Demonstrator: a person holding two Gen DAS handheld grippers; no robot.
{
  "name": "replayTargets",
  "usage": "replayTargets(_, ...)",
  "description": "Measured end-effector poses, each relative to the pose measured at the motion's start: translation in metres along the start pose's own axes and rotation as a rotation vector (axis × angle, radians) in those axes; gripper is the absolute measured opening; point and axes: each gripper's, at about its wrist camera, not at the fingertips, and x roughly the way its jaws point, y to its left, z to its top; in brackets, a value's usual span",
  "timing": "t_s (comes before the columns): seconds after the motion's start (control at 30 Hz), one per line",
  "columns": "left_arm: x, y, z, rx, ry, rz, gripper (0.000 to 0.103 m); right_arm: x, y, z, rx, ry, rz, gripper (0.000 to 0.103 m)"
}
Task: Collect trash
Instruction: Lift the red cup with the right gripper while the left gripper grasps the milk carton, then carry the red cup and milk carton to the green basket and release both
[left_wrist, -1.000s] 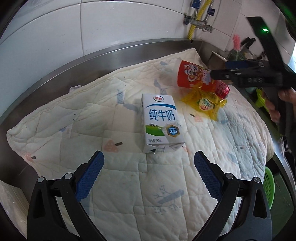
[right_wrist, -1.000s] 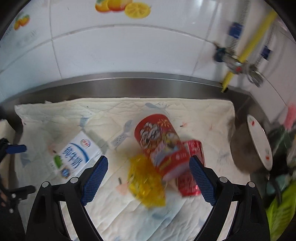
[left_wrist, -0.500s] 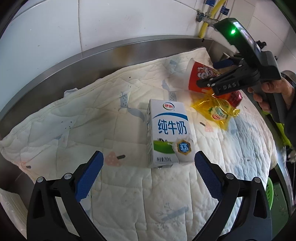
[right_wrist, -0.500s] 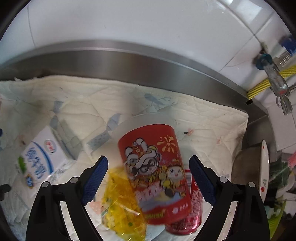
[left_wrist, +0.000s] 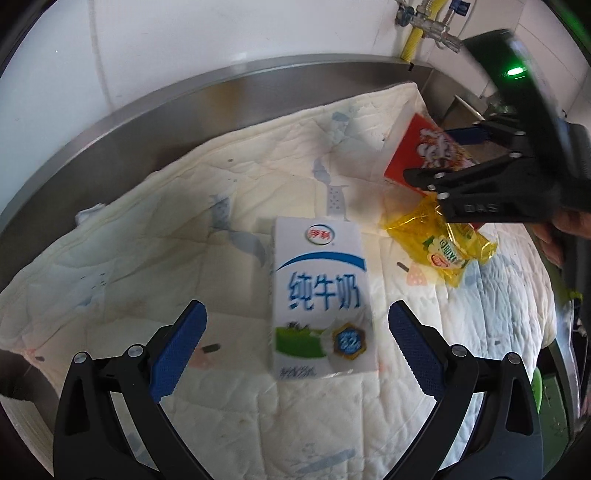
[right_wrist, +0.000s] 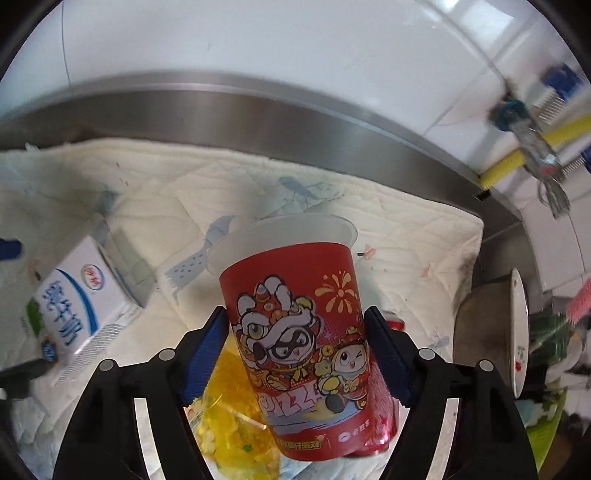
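Observation:
A white and blue milk carton (left_wrist: 320, 299) lies flat on the quilted cloth (left_wrist: 184, 229), just ahead of my open, empty left gripper (left_wrist: 295, 343). It also shows in the right wrist view (right_wrist: 72, 310). My right gripper (right_wrist: 295, 347) is shut on a red cartoon paper cup (right_wrist: 299, 332), its pads pressing both sides; the cup (left_wrist: 424, 155) lies tilted with its white rim toward the wall. A yellow plastic wrapper (left_wrist: 443, 245) lies beside it, under the right gripper (left_wrist: 443, 162). A red can (right_wrist: 384, 410) is partly hidden behind the cup.
A steel counter edge (left_wrist: 221, 92) and white tiled wall run behind the cloth. A yellow gas hose with valves (right_wrist: 532, 155) hangs at the far right. A plate (right_wrist: 517, 332) and dish clutter stand to the right of the cloth.
My right gripper has moved in on the red cup and closed its fingers on it. My left gripper has moved closer to the milk carton and stays open.

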Motion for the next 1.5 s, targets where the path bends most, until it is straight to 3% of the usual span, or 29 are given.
replayTargets(0.4, 0.033, -0.019, 0.009, 0.048, 0.046, 0.044, 0.096, -0.097, -0.028, -0.047, 0.231, -0.197, 0.070, 0.070)
replayTargets(0.6, 0.040, -0.017, 0.009, 0.040, 0.057, 0.047, 0.065, -0.142, -0.032, -0.089, 0.317, -0.266, 0.074, 0.070)
replayTargets(0.87, 0.017, -0.010, 0.001, 0.019, 0.011, 0.049, 0.063, -0.181, -0.020, -0.156, 0.447, -0.338, 0.100, 0.070)
replayTargets(1.27, -0.061, -0.041, -0.030, 0.061, -0.105, -0.019, 0.063, -0.214, 0.011, -0.280, 0.608, -0.322, 0.073, 0.070)
replayTargets(1.5, -0.090, -0.074, -0.054, 0.115, -0.135, -0.045, 0.063, -0.228, 0.028, -0.366, 0.714, -0.257, 0.022, 0.070)
